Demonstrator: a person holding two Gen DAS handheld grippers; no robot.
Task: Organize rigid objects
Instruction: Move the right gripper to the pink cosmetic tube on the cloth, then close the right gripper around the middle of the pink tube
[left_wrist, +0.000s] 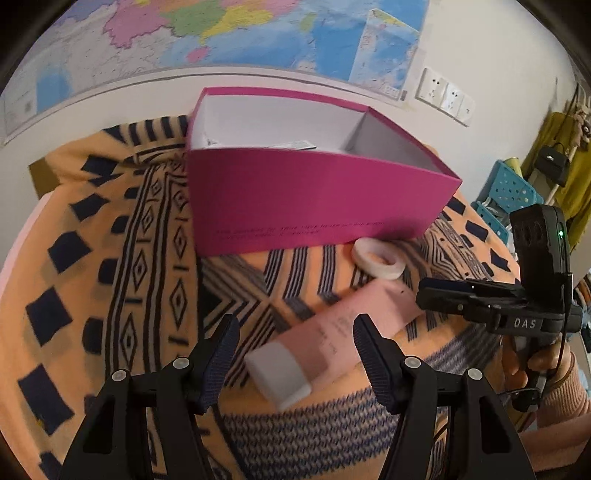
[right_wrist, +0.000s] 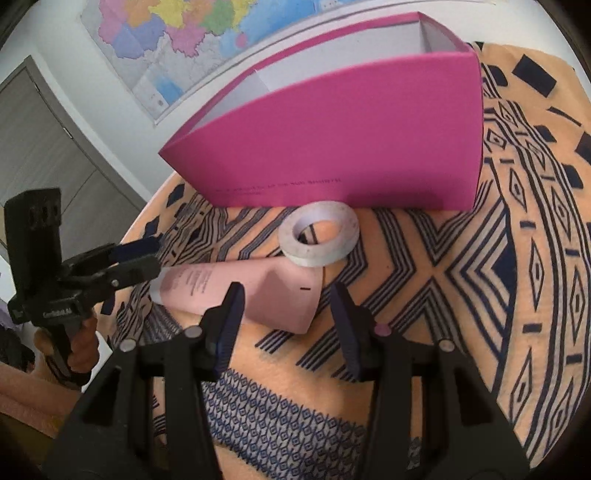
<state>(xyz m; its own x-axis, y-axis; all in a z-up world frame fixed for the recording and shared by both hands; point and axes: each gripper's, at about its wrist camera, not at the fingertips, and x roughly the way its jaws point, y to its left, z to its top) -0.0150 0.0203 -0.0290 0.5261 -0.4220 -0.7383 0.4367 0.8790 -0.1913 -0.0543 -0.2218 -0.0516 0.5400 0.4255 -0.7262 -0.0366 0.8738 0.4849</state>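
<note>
Matt magenta cardboard box (left_wrist: 314, 199), smooth pink plastic tube (right_wrist: 236, 291), woven patterned cloth (right_wrist: 461, 295)

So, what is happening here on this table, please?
A person holds a gripper in each hand above a patterned cloth. A pink tube and a roll of white tape lie in front of an open magenta box. Both the left gripper and the right gripper are open near the tube, the left at its cap end. Nothing is picked up yet.
</note>
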